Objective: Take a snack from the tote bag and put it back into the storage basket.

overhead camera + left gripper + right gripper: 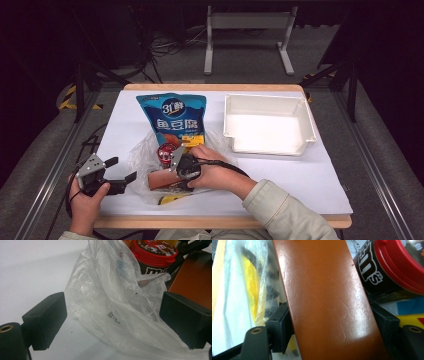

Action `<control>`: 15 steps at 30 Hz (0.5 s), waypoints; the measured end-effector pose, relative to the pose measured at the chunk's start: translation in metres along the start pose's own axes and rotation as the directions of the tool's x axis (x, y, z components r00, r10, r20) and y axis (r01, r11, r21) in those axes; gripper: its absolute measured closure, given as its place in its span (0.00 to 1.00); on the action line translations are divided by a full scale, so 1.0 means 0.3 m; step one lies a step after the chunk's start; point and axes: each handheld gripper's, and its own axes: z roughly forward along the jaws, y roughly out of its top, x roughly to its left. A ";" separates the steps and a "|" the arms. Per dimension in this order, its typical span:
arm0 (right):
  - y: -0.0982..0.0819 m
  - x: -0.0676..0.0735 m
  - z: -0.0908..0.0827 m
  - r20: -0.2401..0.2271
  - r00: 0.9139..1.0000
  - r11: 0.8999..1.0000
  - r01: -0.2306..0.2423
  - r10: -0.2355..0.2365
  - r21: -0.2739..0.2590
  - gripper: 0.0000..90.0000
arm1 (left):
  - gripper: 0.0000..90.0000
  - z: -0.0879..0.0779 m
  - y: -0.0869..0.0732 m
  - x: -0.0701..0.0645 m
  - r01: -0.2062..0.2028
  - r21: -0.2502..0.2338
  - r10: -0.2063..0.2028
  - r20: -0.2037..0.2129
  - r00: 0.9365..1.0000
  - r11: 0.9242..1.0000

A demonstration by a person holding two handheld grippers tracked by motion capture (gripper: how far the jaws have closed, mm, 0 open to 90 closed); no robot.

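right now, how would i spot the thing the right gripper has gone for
Start at the clear plastic bag in front of the big blue snack pouch. Inside its mouth the right gripper straddles an orange-brown box. It is flat, glossy and unprinted, unlike the round red-lidded candy tub beside it.

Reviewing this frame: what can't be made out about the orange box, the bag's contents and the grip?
- Orange box: right gripper view, ends cut off by frame edges; no label visible.
- Yellow item: blurred behind clear plastic bag.
- Right gripper: high view, jaw tips hidden by the hand and bag.
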 end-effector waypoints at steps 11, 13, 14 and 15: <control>0.001 -0.003 -0.020 -0.006 0.999 0.999 0.036 -0.036 -0.002 0.45 | 0.09 0.000 0.000 0.000 0.001 0.001 -0.001 -0.001 1.000 1.000; 0.000 -0.002 -0.021 -0.003 0.999 0.999 0.039 -0.039 -0.002 0.45 | 0.09 0.000 -0.001 0.001 0.002 -0.001 -0.002 0.000 1.000 1.000; 0.001 0.000 -0.022 0.001 0.999 0.999 0.040 -0.040 -0.001 0.45 | 0.09 0.000 -0.001 0.001 0.003 0.000 -0.003 -0.001 1.000 1.000; 0.002 0.001 -0.024 0.006 0.999 0.999 0.045 -0.045 0.001 0.46 | 0.09 0.000 -0.001 0.001 0.004 -0.001 -0.004 -0.001 1.000 1.000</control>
